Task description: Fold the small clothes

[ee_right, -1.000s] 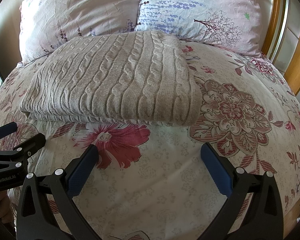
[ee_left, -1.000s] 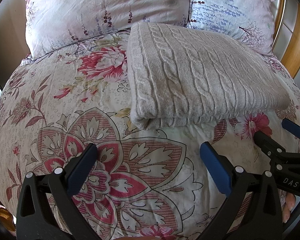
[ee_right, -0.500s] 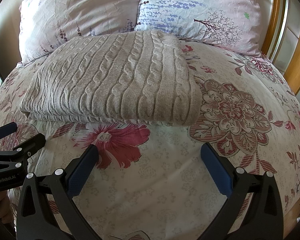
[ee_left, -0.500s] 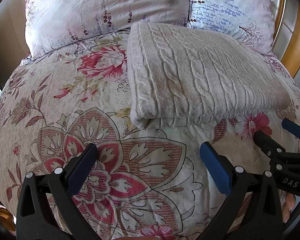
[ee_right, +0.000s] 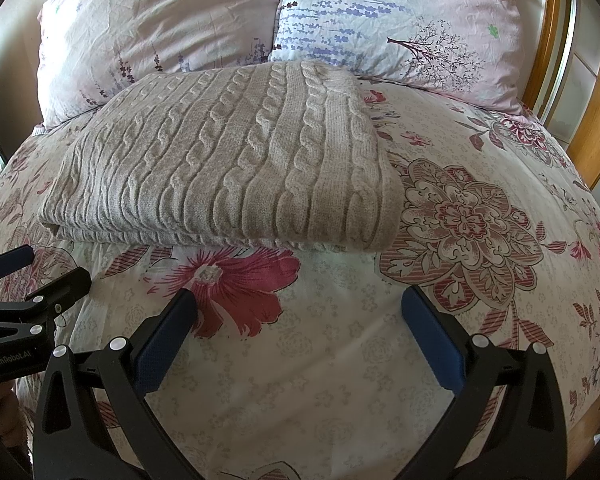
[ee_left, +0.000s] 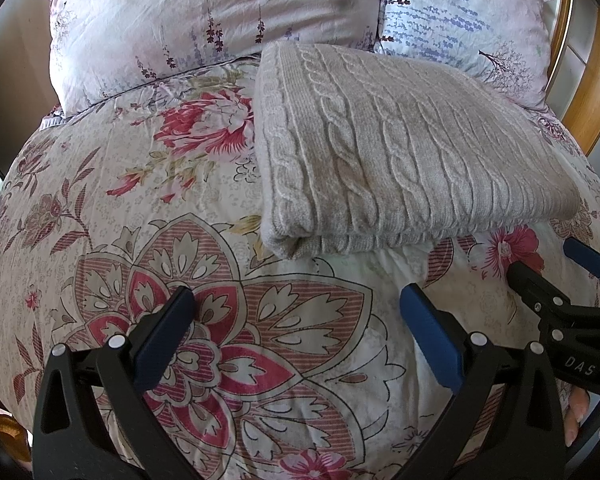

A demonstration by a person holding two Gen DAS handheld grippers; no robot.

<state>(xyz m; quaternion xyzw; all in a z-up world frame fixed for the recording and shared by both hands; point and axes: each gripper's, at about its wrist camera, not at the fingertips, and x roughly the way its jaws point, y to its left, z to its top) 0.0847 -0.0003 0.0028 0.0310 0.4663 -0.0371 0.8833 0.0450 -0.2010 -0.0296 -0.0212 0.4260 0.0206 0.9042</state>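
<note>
Hovering over the floral bedspread [ee_left: 100,208], your left gripper [ee_left: 296,320] and right gripper [ee_right: 298,320] both gape wide, empty; the folded cable-knit sweater [ee_right: 228,168] lies just ahead, its far edge against the pillows [ee_right: 400,28].

We see bed [ee_right: 340,360] under floral cover; folded grey cable-knit sweater [ee_right: 228,168] lies flat on it, two pillows [ee_right: 400,24] at head, touching sweater's far edge

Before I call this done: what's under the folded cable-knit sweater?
The folded cable-knit sweater lies on the floral duvet, its far edge by the pillows. Its near edge shows stacked knit layers. Anything tucked between or beneath them is hidden.
</note>
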